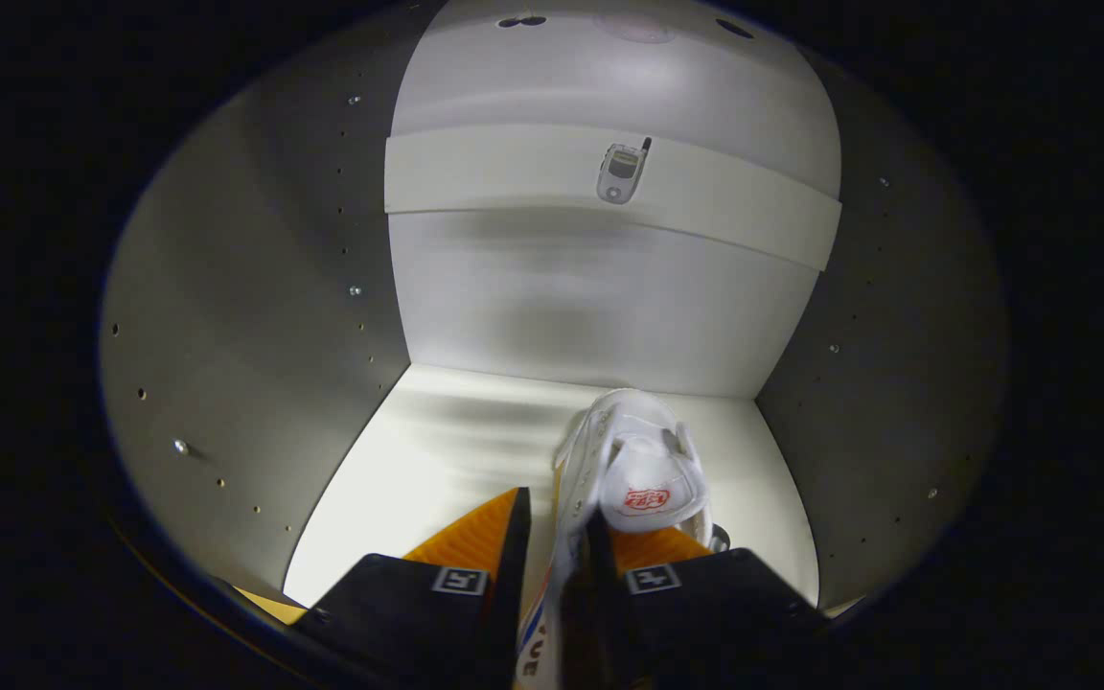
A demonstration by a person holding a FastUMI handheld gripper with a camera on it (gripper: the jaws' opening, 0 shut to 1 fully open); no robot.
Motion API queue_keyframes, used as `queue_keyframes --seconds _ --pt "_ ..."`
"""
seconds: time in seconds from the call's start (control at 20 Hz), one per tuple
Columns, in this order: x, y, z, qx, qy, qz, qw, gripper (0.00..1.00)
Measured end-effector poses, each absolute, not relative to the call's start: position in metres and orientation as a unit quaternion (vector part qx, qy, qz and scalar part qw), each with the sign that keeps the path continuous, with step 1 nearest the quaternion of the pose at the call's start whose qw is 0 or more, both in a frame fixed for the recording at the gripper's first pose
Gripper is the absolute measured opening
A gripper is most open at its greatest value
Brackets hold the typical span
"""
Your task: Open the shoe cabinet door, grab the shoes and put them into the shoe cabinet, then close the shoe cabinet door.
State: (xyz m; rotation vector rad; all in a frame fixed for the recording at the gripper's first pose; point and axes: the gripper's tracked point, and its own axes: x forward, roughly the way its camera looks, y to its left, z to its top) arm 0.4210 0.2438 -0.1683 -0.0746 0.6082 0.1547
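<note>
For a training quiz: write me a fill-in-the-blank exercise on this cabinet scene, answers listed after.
1. The gripper is shut on a white ____.
2. The shoe hangs inside the open shoe ____.
3. A small flip ____ lies on the shelf above.
4. The cabinet floor below the shoe is colored ____.

Answers: shoe; cabinet; phone; white

My feed is dim; glare on the white cabinet floor (pixel 437 450), side walls shadowed, fisheye-bent edges.
</note>
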Motion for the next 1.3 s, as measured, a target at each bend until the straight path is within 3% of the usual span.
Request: queue_keyframes --seconds 0.15,0.25,0.8,1.3 --pt "0.407 0.247 -0.161 -0.029 0.292 0.081 0.952 0.86" --pt "0.398 0.248 -0.149 -0.025 0.275 0.078 0.958 0.95" --pt "0.3 0.233 -0.069 0.004 0.154 0.079 0.985 0.98" --pt "0.079 0.221 0.009 0.015 0.067 0.14 0.988 0.98"
